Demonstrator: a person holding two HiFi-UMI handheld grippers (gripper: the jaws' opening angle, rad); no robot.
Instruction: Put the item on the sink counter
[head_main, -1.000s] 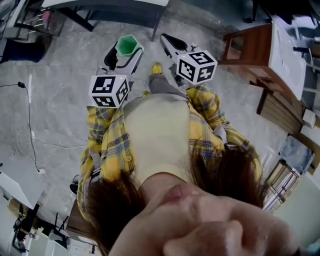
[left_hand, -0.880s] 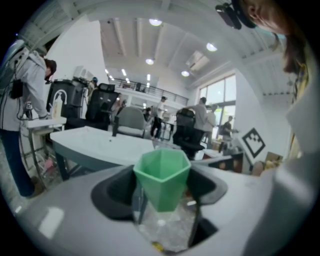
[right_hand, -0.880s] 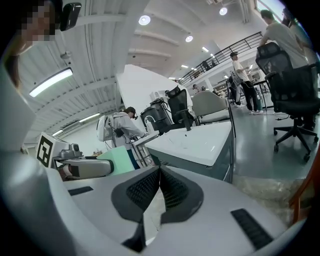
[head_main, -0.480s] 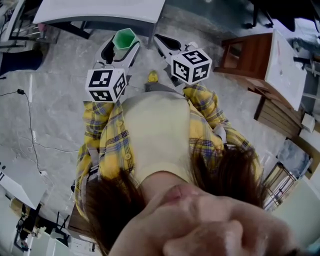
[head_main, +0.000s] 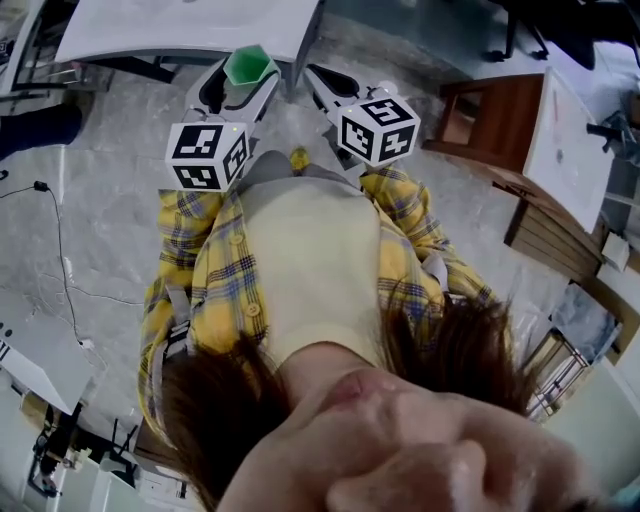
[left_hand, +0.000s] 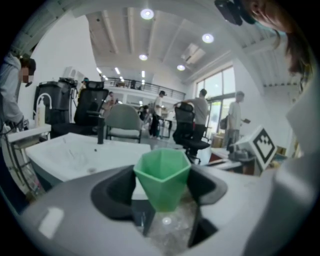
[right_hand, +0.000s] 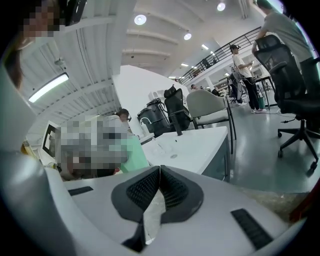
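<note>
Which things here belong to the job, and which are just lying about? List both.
Job:
- green cup, clamped in the left tongs
- white sink counter

Lying about:
- right tongs, shut and empty
- wooden cabinet
- grey chair
- black office chair

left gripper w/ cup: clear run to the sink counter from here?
Probably yes. The left gripper holds the cup upright, and the counter lies just ahead with nothing visible between them.
</note>
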